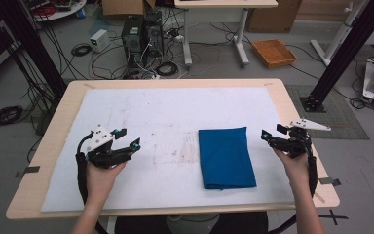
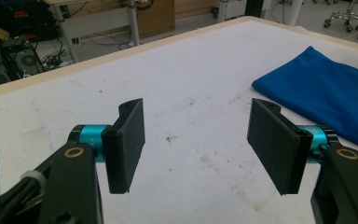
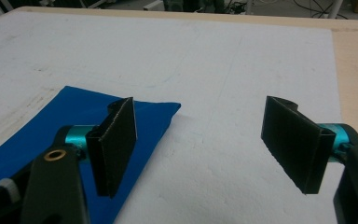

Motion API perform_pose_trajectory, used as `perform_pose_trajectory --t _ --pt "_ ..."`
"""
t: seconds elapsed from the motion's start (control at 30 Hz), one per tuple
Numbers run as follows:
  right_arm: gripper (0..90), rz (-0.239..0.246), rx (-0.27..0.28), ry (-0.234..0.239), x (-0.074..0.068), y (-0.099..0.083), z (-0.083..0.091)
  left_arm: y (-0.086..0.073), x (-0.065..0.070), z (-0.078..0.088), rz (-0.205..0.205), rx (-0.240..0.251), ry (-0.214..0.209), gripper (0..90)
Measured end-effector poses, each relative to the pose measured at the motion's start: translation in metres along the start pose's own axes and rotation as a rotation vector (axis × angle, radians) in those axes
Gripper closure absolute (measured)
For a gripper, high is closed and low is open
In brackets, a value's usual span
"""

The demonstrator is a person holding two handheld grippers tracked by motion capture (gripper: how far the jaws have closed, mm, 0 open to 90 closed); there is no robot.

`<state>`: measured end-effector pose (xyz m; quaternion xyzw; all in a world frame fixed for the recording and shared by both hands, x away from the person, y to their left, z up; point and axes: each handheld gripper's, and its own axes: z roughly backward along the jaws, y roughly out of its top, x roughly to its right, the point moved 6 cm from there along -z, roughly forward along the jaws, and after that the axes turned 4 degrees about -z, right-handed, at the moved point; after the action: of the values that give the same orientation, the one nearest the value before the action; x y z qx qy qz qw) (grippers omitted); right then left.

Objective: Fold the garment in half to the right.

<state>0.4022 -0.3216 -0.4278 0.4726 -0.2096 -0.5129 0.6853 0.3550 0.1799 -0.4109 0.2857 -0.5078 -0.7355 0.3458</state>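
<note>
High view: a folded blue cloth (image 1: 225,157) lies flat on the white mat (image 1: 165,117) covering the tabletop (image 1: 292,105), right of centre and nearer the person's edge; the left gripper (image 1: 129,138) is held over the mat's left part, well apart from the cloth, jaws spread wide with nothing between them; the right gripper (image 1: 271,132) is held just off the cloth's right edge, jaws likewise spread and empty. Left gripper view: both black pads (image 2: 126,144) stand apart over bare, faintly stained mat; the cloth (image 2: 326,95) lies beyond to the right. Right gripper view: the pads (image 3: 114,144) stand apart; the cloth (image 3: 56,121) lies under and behind the left pad, its corner pointing toward the gap; the mat between the jaws is bare.
</note>
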Motion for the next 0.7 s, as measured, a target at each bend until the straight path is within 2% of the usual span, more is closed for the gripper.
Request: perform_pose_trajectory --t 0.23,0.7 --pt "25.8 0.014 -0.022 0.004 0.0003 -0.0033 -0.0043 -0.0085 -0.0055 -0.0001 0.006 -0.018 0.011 36.8" --pt "25.6 0.013 -0.031 -0.006 0.0047 -0.0053 -0.0036 -0.0097 -0.0053 0.0003 0.007 -0.022 0.006 36.8"
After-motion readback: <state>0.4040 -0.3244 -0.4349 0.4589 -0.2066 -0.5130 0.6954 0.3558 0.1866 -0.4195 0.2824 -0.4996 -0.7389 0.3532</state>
